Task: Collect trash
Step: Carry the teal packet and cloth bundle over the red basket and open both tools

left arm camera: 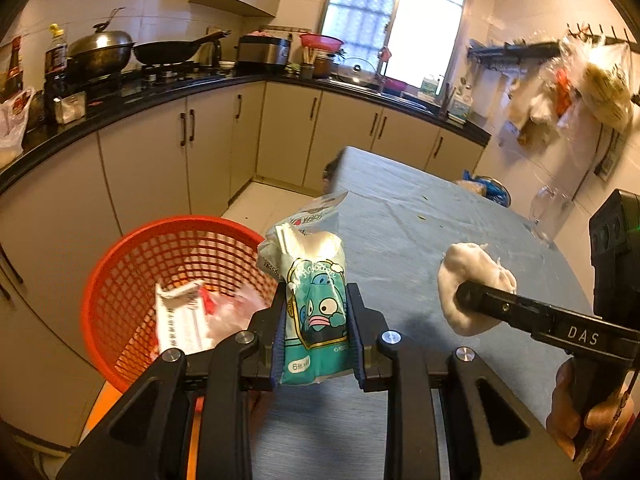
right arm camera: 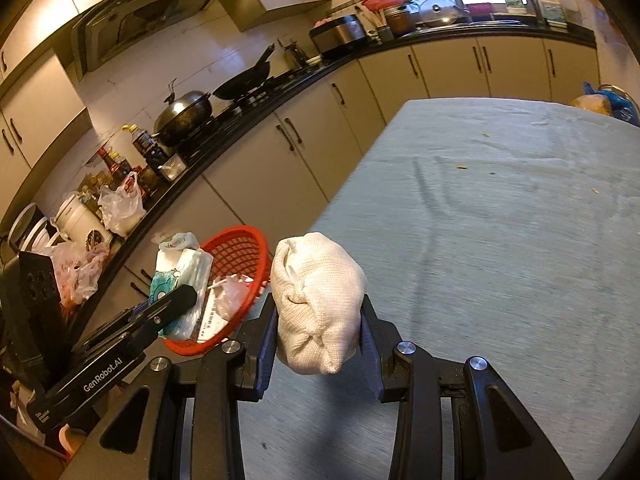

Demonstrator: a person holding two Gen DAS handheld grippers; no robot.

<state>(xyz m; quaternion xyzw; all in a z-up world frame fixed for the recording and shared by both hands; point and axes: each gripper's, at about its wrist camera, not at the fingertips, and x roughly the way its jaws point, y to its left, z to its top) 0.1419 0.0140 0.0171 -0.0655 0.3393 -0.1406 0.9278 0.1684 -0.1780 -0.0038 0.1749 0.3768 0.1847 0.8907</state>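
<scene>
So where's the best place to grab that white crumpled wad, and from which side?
Across its bulging middle, as the right gripper holds the white crumpled wad now: it comes from the wad's near end, one finger on each long side. The wad is soft and oblong, so squeezing its narrow width looks most secure.

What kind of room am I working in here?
A home kitchen, most likely: a wok on the gas stove, a range hood above, and cabinets under a dark counter.
</scene>
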